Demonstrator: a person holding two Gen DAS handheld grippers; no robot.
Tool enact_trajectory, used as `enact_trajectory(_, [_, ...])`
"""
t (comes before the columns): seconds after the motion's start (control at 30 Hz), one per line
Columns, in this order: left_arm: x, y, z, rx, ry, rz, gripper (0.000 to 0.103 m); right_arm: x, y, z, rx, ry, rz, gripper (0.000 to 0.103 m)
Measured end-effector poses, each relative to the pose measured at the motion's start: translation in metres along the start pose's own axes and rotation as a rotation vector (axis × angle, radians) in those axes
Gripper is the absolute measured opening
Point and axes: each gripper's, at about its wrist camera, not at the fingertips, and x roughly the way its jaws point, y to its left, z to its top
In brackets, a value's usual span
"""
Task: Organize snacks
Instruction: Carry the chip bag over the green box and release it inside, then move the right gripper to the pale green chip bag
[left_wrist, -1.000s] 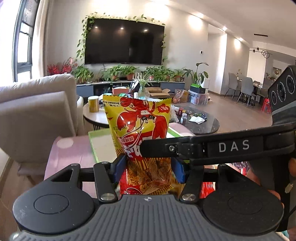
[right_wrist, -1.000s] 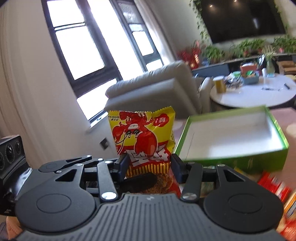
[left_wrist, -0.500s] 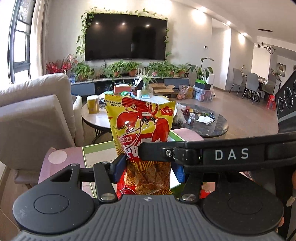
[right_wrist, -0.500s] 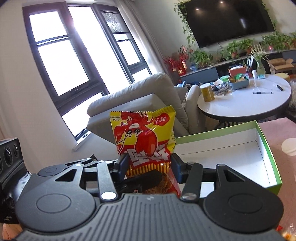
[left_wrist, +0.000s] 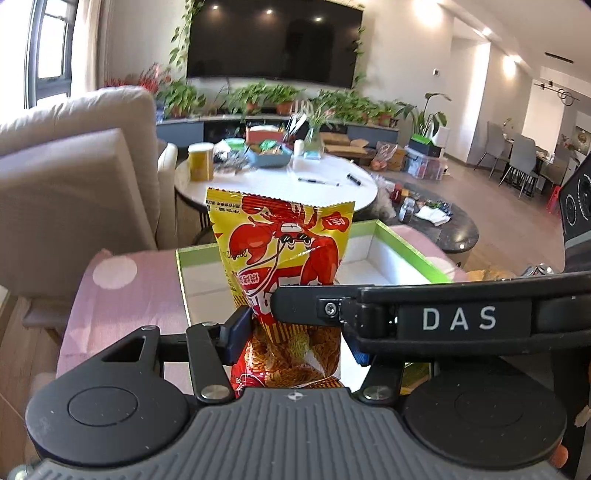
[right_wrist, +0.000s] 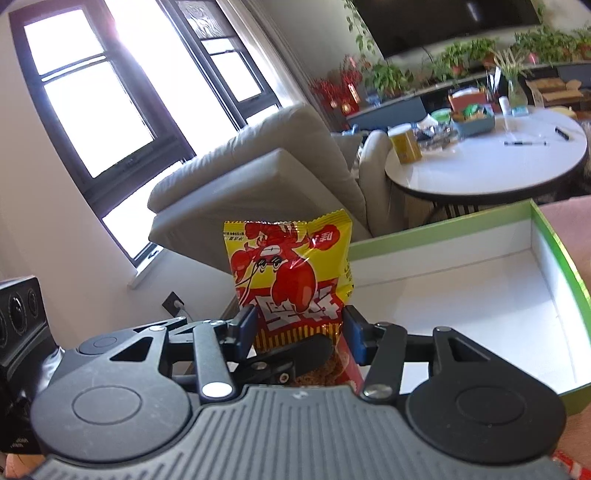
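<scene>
Snack bag (left_wrist: 282, 266): yellow, printed with a red crayfish, upright at frame centre in both views. Held in the air in front of the green box.

Left gripper (left_wrist: 295, 328): blue pads pressed to the bag's lower half, clamped on it. Its right pad is largely hidden in the left view by the other tool's finger.

Right gripper (right_wrist: 299, 328): pads set against both edges of a same-printed bag (right_wrist: 291, 273), closed on it. Whether this is the same packet or a second one, I cannot tell.

Left view only: right gripper's finger, lettered DAS (left_wrist: 458, 317), crossing the frame from the right edge in front of the bag; pink spotted cloth (left_wrist: 122, 295) at left under the box; dark low table (left_wrist: 443, 229) at right.

Right view only: a black finger (right_wrist: 295, 354), low centre, crossing the bag between the pads; window (right_wrist: 92, 96), upper left.

Both views: green-rimmed white box (left_wrist: 410, 251), open, behind the bag; round white table (left_wrist: 273, 184) beyond; beige sofa (left_wrist: 74, 177).
</scene>
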Motion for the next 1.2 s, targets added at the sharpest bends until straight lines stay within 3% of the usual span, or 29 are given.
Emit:
enact_trajectory(0.5, [0.024, 0.014, -0.020, -0.044, 0.105, -0.021, 0.051, 0.025, -0.008, -0.010, 0.060, 0.121, -0.045, 0.078])
enact_trajectory(0.63, [0.022, 0.012, -0.021, -0.028, 0.105, -0.018, 0.053, 0.025, -0.007, -0.011, 0.070, 0.128, -0.046, 0.078])
enact_trajectory(0.77, [0.016, 0.012, -0.022, -0.034, 0.097, -0.006, 0.065, 0.023, -0.006, -0.011, 0.080, 0.136, -0.040, 0.078])
enact_trajectory(1.2, [-0.021, 0.008, -0.034, -0.007, 0.035, 0.018, 0.072, -0.017, 0.001, -0.018, 0.054, 0.082, -0.050, 0.078])
